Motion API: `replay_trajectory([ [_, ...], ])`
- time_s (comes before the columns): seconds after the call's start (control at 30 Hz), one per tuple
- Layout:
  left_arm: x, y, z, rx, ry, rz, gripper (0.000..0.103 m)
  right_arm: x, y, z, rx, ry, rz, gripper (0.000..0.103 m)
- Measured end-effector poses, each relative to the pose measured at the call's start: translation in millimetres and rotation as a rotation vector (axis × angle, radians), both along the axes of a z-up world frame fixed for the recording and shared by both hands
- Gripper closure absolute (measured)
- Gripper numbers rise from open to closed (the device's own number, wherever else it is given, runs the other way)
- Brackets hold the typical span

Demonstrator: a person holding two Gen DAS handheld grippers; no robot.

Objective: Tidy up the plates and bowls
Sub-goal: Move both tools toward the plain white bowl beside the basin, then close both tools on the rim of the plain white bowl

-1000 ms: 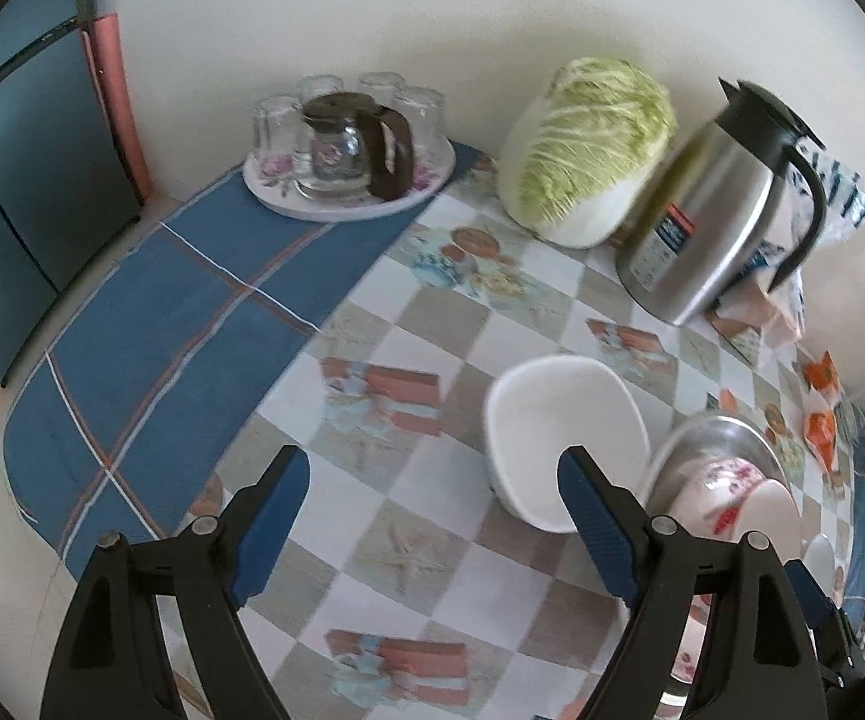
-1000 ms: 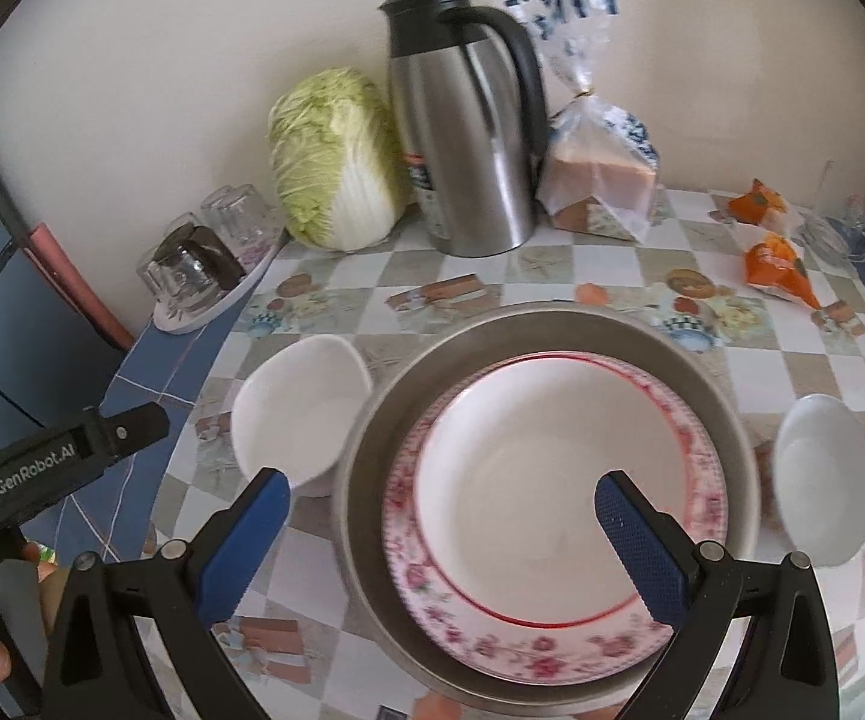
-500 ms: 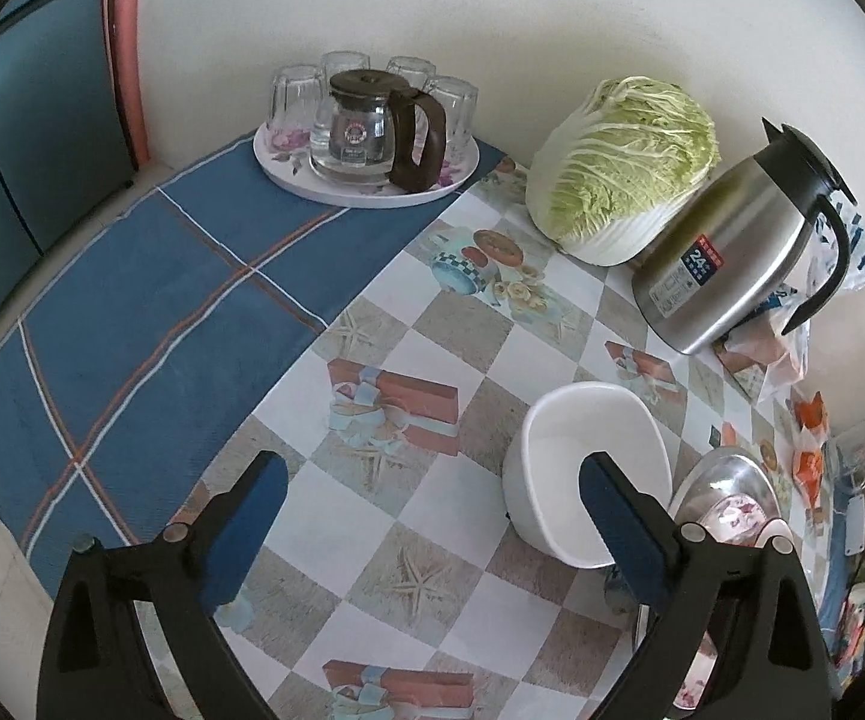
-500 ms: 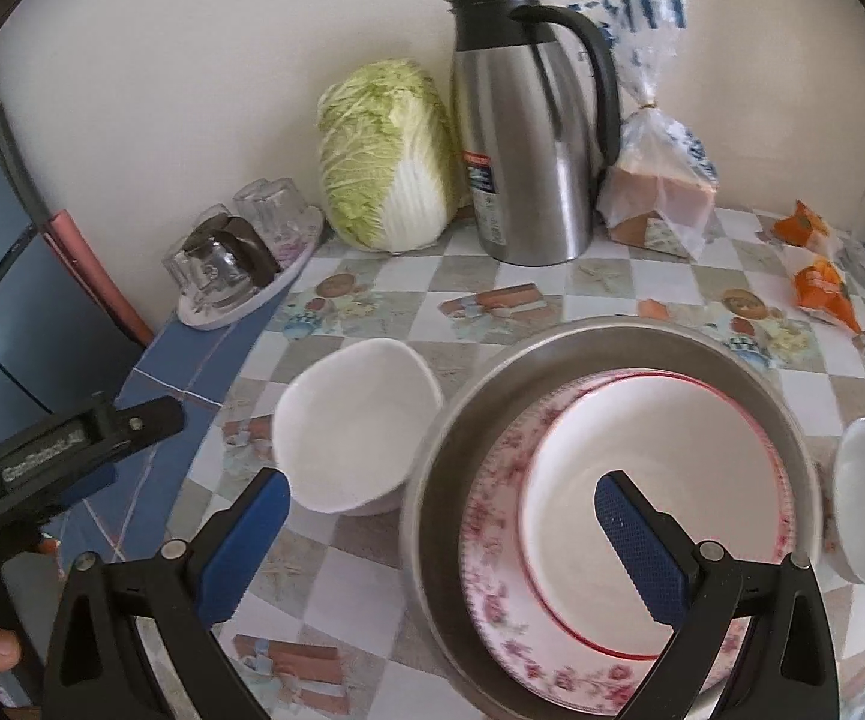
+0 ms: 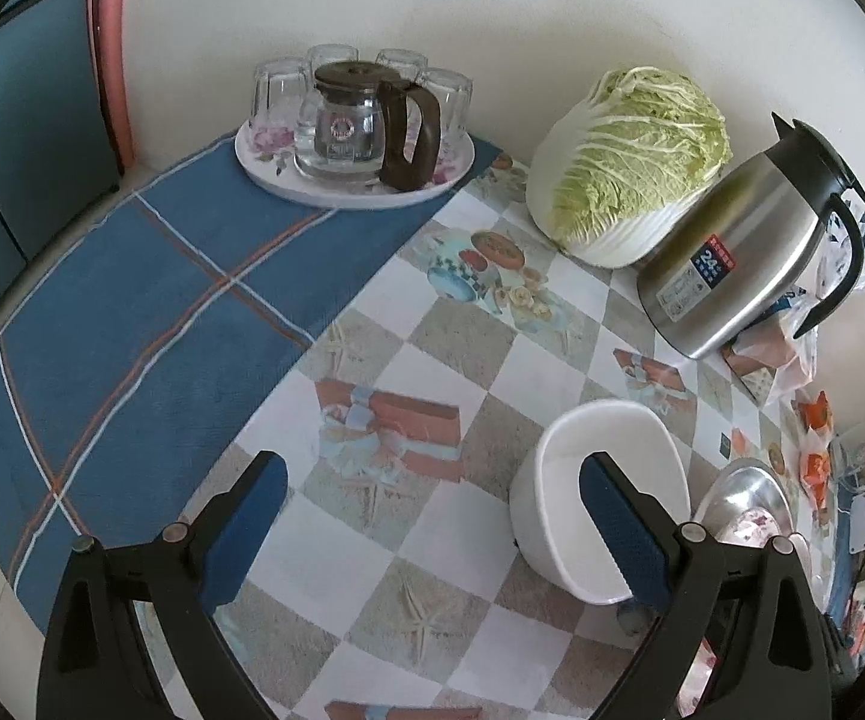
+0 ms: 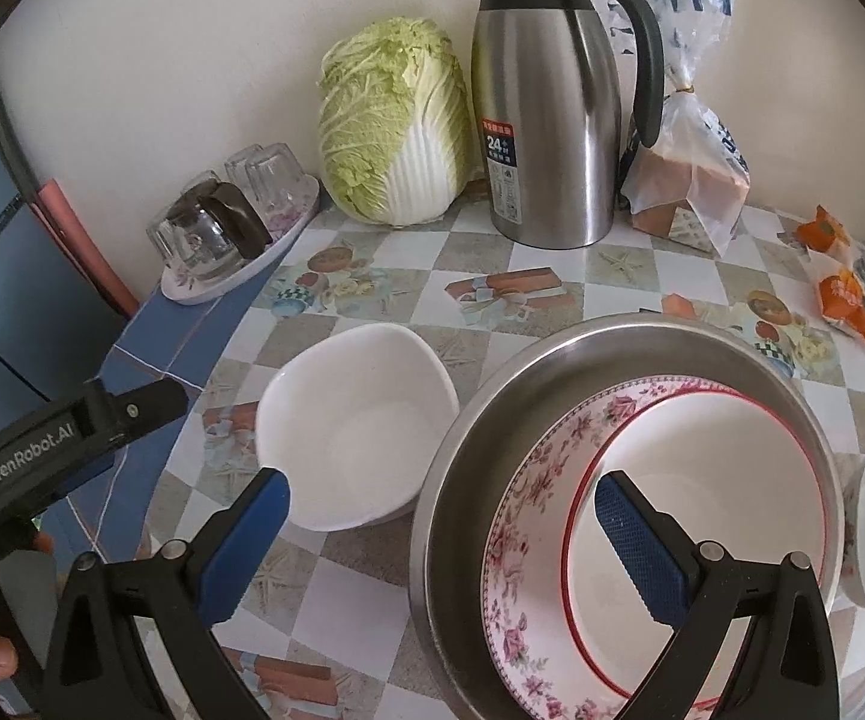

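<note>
Both tongs are spread wide, nothing clamped: left tongs (image 5: 432,531) just widened beside the white bowl (image 5: 603,495), right tongs (image 6: 441,531) straddling the steel basin's (image 6: 492,396) rim.

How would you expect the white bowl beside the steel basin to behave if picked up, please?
The white bowl looks glazed, so probably rigid, slippery and breakable. It appears empty, so likely fairly light. Its wide rounded walls may slide from a rim pinch.

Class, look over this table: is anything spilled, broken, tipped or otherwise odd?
Nothing stands out. The white bowl sits upright beside the steel basin, which holds the floral plate and red-rimmed bowl neatly nested.
</note>
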State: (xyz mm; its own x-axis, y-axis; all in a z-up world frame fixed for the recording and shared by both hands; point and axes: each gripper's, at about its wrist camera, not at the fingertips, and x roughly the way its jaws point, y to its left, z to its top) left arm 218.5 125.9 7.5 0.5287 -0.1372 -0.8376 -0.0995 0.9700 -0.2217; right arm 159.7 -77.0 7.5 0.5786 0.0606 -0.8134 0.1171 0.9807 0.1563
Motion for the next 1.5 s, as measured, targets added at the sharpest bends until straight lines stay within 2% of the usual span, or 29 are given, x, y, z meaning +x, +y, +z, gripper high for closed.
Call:
replay_trajectory([
  [0.2,4,2,0,-0.032,-0.045,0.014,0.005,13,-4,4,-0.020,0.039,0.008,0.000],
  [0.37,10,1,-5,-0.059,-0.028,0.011,0.005,27,-10,19,0.003,0.037,0.012,0.000],
  [0.47,12,-2,-9,-0.055,-0.009,0.000,0.005,38,-4,28,-0.071,0.038,0.042,0.000],
  [0.57,15,-5,-12,-0.013,0.007,-0.016,0.005,49,3,32,-0.169,0.052,0.081,0.000],
  [0.67,17,-2,-12,0.001,0.027,0.019,0.005,60,3,27,-0.194,0.100,0.097,0.001],
  [0.8,19,5,-13,-0.081,0.029,0.036,0.005,69,4,21,-0.258,0.135,0.103,0.003],
  [0.87,20,6,-16,-0.105,0.051,0.053,0.005,75,5,18,-0.262,0.161,0.115,0.006],
  [0.93,22,4,-21,-0.113,0.070,0.055,0.005,80,4,14,-0.273,0.184,0.116,0.021],
  [0.97,23,3,-23,-0.126,0.076,0.049,0.005,82,3,13,-0.278,0.194,0.116,0.024],
  [1.03,25,2,-28,-0.149,0.091,0.039,0.006,85,2,9,-0.281,0.206,0.118,0.037],
  [1.1,26,0,-32,-0.172,0.103,0.036,0.006,87,1,6,-0.258,0.216,0.130,0.043],
  [1.17,26,-2,-35,-0.195,0.111,0.027,0.016,88,1,2,-0.237,0.225,0.135,0.043],
  [1.2,27,-4,-36,-0.204,0.119,0.021,0.026,89,3,1,-0.229,0.230,0.142,0.044],
  [1.23,27,-6,-39,-0.209,0.130,0.016,0.030,89,4,-1,-0.222,0.233,0.150,0.048],
  [1.43,30,-22,-48,-0.245,0.152,-0.038,0.036,92,14,-10,-0.230,0.249,0.191,0.069],
  [1.5,31,-28,-51,-0.246,0.159,-0.054,0.038,93,19,-12,-0.240,0.250,0.203,0.072],
])
